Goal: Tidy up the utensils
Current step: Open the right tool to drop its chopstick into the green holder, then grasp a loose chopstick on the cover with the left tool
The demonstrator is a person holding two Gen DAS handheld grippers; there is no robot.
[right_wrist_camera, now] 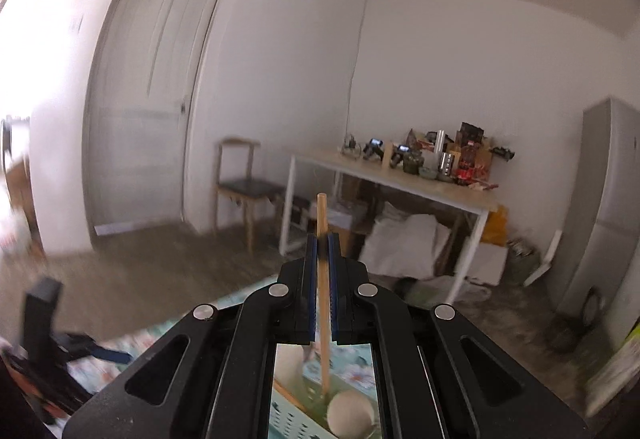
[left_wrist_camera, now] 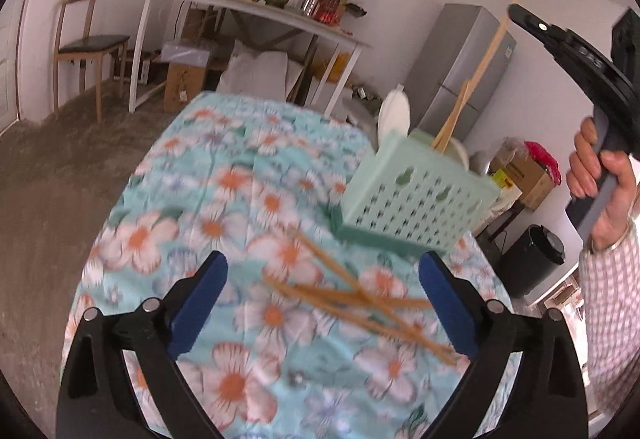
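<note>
My left gripper (left_wrist_camera: 322, 299) stands wide apart over the bench (left_wrist_camera: 224, 199), with nothing pressed between its blue pads. A loose heap of wooden chopsticks (left_wrist_camera: 360, 299) lies crossed on the floral cloth between those fingers, not touched by either. Just beyond them stands the mint-green perforated holder (left_wrist_camera: 416, 199), with a white spoon (left_wrist_camera: 394, 111) and two chopsticks leaning out of its top. To the right, my right hand (left_wrist_camera: 596, 175) grips its tool's handle above the holder. My right gripper (right_wrist_camera: 322, 251) is clamped tight on a single chopstick (right_wrist_camera: 322, 223), whose lower end reaches down into the holder beside a round spoon bowl. Farther off stand a white table, a wooden chair and a grey fridge.
</note>
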